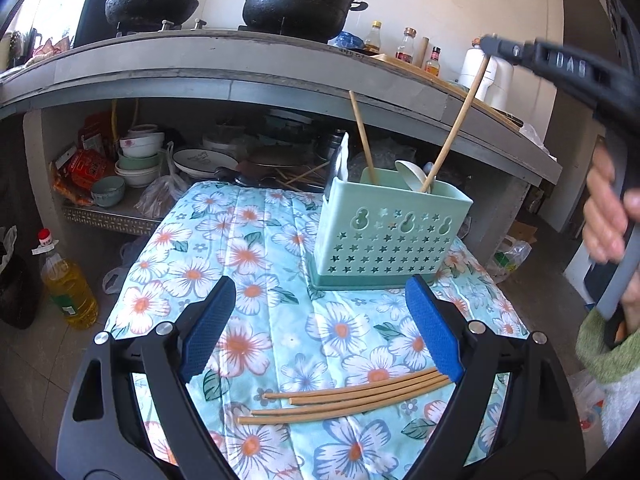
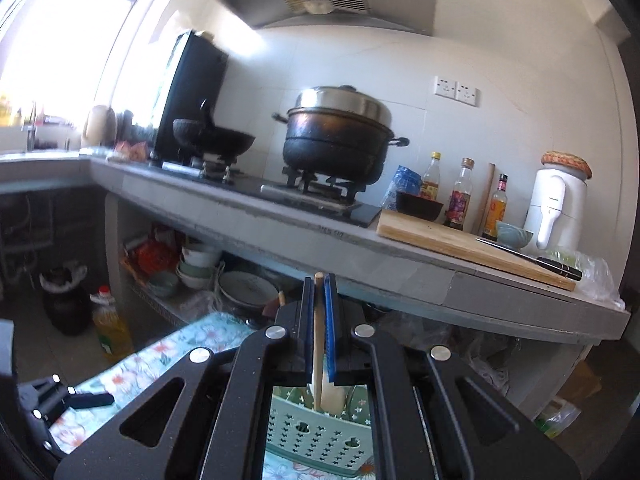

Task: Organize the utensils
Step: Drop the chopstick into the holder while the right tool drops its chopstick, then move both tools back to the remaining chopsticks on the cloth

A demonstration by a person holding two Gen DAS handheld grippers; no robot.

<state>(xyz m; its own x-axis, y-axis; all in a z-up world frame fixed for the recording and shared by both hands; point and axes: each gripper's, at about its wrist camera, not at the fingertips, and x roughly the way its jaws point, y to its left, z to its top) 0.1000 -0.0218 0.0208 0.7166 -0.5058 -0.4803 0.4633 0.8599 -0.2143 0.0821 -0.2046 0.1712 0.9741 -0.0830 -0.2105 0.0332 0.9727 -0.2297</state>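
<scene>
A mint green utensil holder (image 1: 390, 232) with star holes stands on the floral cloth (image 1: 256, 264). It holds a white spoon (image 1: 412, 176) and one upright chopstick (image 1: 362, 136). My right gripper (image 1: 490, 42) is shut on the top of a second chopstick (image 1: 454, 132), whose lower end is inside the holder. In the right wrist view that chopstick (image 2: 319, 340) runs between the shut blue pads (image 2: 330, 320) down into the holder (image 2: 316, 436). My left gripper (image 1: 320, 328) is open and empty above the cloth. Several chopsticks (image 1: 348, 398) lie on the cloth just below it.
A grey kitchen counter (image 1: 248, 72) runs behind, with a wok (image 1: 152, 6), a black pot (image 1: 300, 4), bottles (image 1: 406, 46) and a white jug (image 1: 486, 76). Bowls and plates (image 1: 140, 160) sit on the shelf under it. An oil bottle (image 1: 66, 284) stands on the floor at left.
</scene>
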